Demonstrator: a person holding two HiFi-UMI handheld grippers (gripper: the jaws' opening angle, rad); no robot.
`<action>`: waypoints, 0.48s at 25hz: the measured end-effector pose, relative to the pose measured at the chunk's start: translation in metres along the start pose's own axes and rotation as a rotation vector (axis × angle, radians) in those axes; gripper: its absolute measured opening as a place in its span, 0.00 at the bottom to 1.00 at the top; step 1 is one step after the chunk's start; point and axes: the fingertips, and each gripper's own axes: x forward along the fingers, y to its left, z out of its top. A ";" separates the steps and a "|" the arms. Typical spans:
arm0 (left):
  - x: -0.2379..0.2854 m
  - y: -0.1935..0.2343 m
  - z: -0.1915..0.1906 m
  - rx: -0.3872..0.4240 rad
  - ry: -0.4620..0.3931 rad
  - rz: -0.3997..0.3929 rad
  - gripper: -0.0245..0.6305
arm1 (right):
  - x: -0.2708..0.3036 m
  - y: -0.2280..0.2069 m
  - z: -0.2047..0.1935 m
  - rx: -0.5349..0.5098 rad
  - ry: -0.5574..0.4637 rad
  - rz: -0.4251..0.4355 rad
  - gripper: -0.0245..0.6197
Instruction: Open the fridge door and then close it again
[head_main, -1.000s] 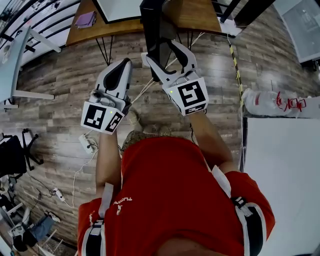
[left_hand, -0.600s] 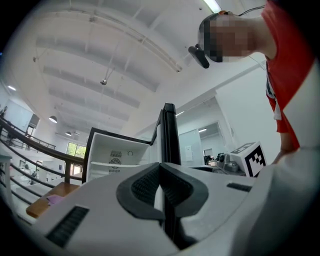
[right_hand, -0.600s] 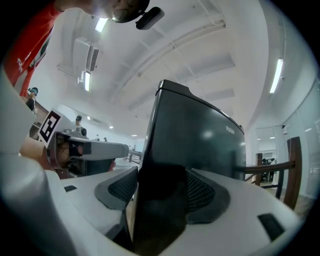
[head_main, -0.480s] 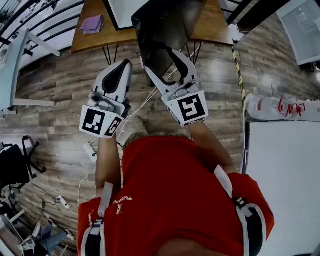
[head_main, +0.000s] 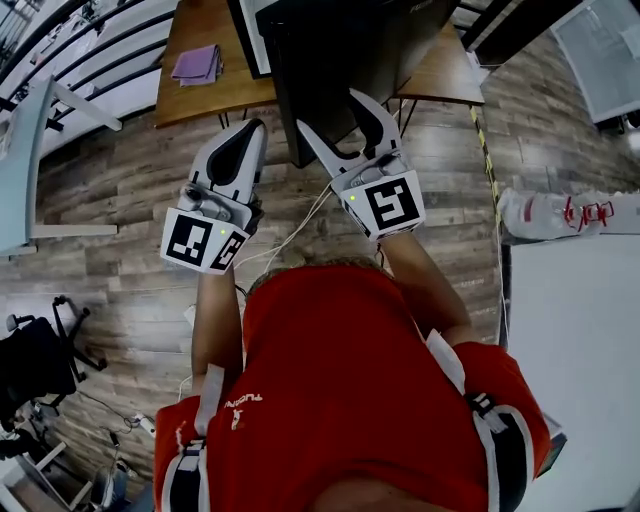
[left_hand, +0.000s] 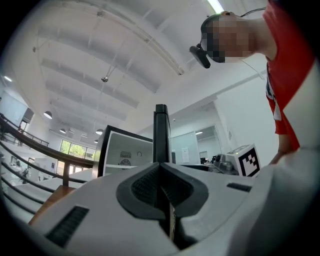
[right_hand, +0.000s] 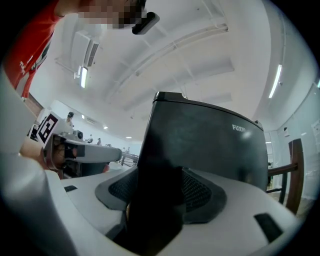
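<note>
Right gripper view: your right hand-held gripper (head_main: 332, 112) clamps the black fridge door (right_hand: 210, 145); left of it, your left hand-held gripper (head_main: 252, 128) is closed, empty.

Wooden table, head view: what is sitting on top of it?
A purple cloth lies near its left end, and the fridge stands on it. The open black door covers the middle of the table, so anything there is hidden.

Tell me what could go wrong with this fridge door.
The right gripper pinches the fridge door only at its edge, so it may slip off when the door swings. The shut left gripper hangs close beside the door and could get bumped. A cable lies on the floor near your feet, a possible trip.
</note>
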 end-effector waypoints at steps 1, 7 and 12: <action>-0.001 0.006 -0.002 -0.003 0.003 -0.007 0.05 | 0.007 -0.001 -0.001 0.001 0.001 -0.007 0.48; 0.007 0.037 -0.008 -0.027 0.010 -0.030 0.05 | 0.046 -0.015 -0.007 -0.005 0.006 -0.042 0.39; 0.027 0.060 -0.006 -0.034 0.001 -0.020 0.05 | 0.073 -0.030 -0.013 -0.012 0.018 -0.044 0.27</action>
